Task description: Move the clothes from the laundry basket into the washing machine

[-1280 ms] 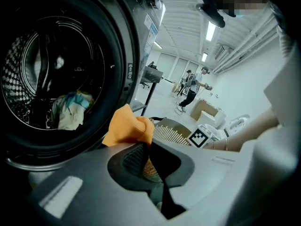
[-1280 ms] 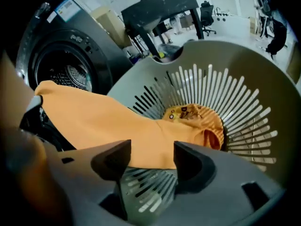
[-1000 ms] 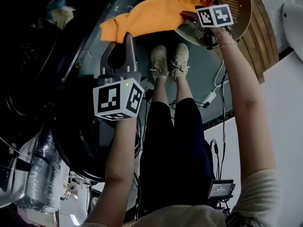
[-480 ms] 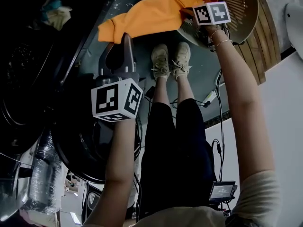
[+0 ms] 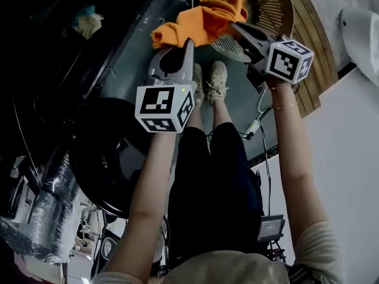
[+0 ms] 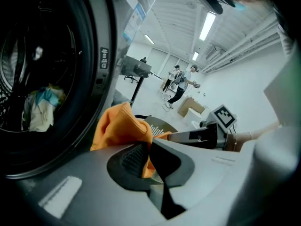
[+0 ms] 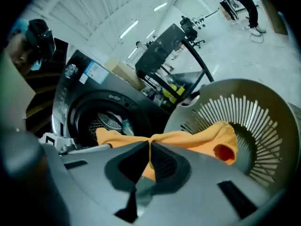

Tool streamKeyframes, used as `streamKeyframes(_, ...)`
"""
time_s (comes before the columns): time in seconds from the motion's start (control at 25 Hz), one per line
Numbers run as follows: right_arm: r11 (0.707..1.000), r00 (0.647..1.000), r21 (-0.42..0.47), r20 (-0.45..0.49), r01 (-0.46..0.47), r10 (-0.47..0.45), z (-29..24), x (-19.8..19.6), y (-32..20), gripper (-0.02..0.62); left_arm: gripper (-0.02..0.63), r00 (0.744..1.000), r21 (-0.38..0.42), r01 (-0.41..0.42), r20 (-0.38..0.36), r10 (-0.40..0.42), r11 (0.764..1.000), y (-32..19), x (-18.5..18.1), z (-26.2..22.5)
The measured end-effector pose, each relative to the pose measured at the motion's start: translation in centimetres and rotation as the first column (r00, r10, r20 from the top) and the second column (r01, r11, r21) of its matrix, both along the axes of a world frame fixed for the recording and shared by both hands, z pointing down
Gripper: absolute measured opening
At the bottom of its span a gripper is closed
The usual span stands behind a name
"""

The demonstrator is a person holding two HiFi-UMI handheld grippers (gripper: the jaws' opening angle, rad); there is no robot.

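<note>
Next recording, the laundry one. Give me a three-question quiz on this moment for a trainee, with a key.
1. True or false: the left tool and the right tool are both shut on the orange garment.
2. What lies in the drum? A nothing; B pale and teal clothes; C the orange garment.
3. Fill in: in the right gripper view, the slatted thing behind the garment is the ____.
Key: 1 true; 2 B; 3 basket.
</note>
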State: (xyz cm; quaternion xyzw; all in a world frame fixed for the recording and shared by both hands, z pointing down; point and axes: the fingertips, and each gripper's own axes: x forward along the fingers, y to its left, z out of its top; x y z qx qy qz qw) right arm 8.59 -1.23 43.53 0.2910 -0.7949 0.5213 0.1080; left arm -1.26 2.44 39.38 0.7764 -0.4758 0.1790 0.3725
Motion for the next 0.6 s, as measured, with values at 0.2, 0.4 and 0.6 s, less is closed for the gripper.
streamKeyframes(0.2, 0.996, 0.997, 0.089, 0.072, 0.032, -0.039, -9.2, -2.2, 0.3, 0.015, 0.018, 0.990, 0.061, -0.143, 0.000, 0.144, 0.988, 0.2, 3.8, -2.3)
streamKeyframes(0.4, 0.987, 0.986, 0.150, 0.149, 0.048, -0.070, -15.6, -3.8, 1.0, 0.015, 0.174, 0.979, 0.150, -0.197, -0.020, 0.202, 0.969, 0.3, 5.8, -5.7)
streamKeyframes(0.6, 0.980, 0.977, 0.181, 0.177, 0.087, -0.119, -18.1, -5.2, 2.6, 0.015, 0.183, 0.974, 0.219, -0.223, 0.026, 0.223, 0.950, -0.2, 5.7, -7.3)
